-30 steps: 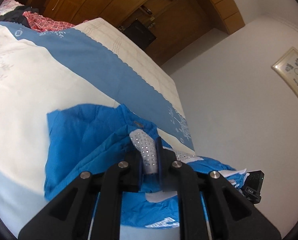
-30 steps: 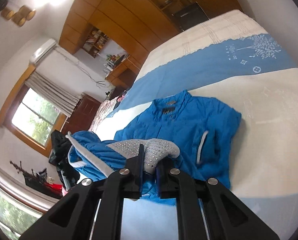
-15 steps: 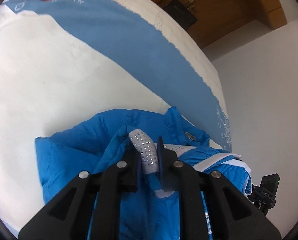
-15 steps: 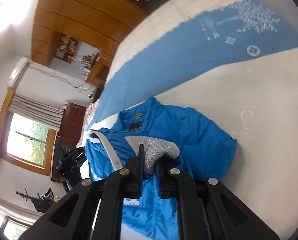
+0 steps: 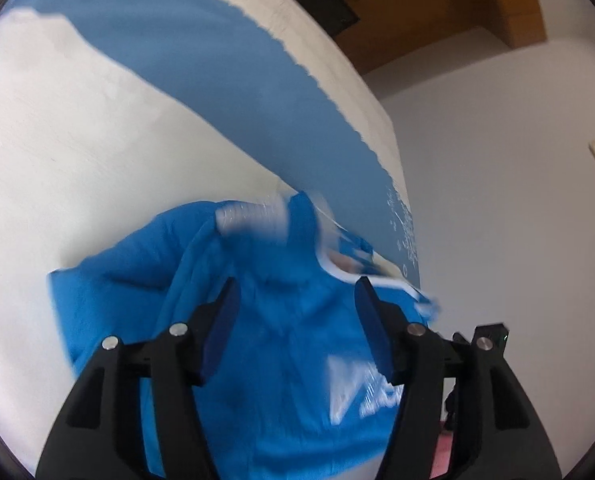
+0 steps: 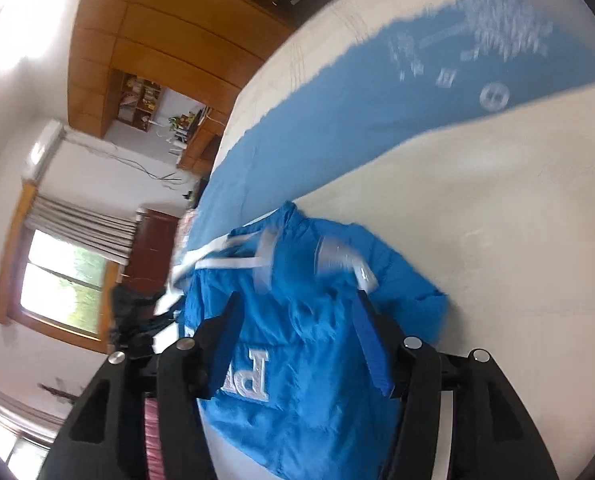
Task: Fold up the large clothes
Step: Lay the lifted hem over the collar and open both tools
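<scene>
A bright blue padded jacket [image 5: 281, 344] with white trim and white lettering lies folded on the bed; it also shows in the right wrist view [image 6: 309, 344]. A grey studded cuff [image 5: 253, 220] lies on its far edge, and shows in the right wrist view [image 6: 337, 256]. My left gripper [image 5: 297, 300] is open and empty just above the jacket. My right gripper [image 6: 297, 316] is open and empty above the jacket too. Both views are motion-blurred.
The bed [image 5: 77, 140] has a cream cover with a wide blue band [image 5: 257, 92]. Wooden cabinets [image 6: 157, 40] stand beyond it, a window [image 6: 61, 280] to the left, a white wall [image 5: 497, 180] to the right.
Both grippers were shut on the grey studded cuffs and have let go; both now stand open. The jacket's lower part now lies folded over onto its upper part.
</scene>
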`<state>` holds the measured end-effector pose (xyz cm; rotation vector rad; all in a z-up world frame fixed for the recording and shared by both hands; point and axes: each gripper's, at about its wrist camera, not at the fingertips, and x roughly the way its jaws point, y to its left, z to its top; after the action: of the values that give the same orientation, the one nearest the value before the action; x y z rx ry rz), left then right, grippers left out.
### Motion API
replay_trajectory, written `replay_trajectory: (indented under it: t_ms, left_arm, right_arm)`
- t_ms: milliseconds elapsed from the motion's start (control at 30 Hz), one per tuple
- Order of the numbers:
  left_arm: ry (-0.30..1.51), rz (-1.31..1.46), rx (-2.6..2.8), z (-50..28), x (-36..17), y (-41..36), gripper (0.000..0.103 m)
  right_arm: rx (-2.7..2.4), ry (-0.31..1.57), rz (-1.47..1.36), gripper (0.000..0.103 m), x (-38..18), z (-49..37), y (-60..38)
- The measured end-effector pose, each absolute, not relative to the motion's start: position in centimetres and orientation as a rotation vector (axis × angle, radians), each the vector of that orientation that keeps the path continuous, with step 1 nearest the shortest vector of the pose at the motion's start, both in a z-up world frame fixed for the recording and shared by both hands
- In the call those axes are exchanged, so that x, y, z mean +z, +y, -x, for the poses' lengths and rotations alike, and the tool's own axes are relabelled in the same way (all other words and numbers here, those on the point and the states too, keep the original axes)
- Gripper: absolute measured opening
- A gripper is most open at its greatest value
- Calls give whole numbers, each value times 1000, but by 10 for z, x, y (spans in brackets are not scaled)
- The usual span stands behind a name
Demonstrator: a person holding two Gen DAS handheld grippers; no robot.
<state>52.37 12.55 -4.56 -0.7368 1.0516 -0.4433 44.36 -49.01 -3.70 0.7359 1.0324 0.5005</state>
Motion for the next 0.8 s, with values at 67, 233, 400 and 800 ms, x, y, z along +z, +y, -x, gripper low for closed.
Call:
replay_trajectory:
  t_ms: [67, 233, 400, 800]
  left_arm:
    - [1029, 662, -411, -503, -33, 127, 60]
    - [981, 320, -161, -457, -32, 116, 63]
    - [978, 208, -195, -438, -49, 90, 63]
    - [887, 221, -147, -429, -46, 81, 14]
  right_arm:
    - [487, 1020, -666, 57, -30, -429, -485]
    - [417, 1041, -457, 57, -31, -407, -456]
    - [338, 1080, -350, 56, -49, -409, -433]
    - [230, 1027, -329, 7, -39, -409, -427]
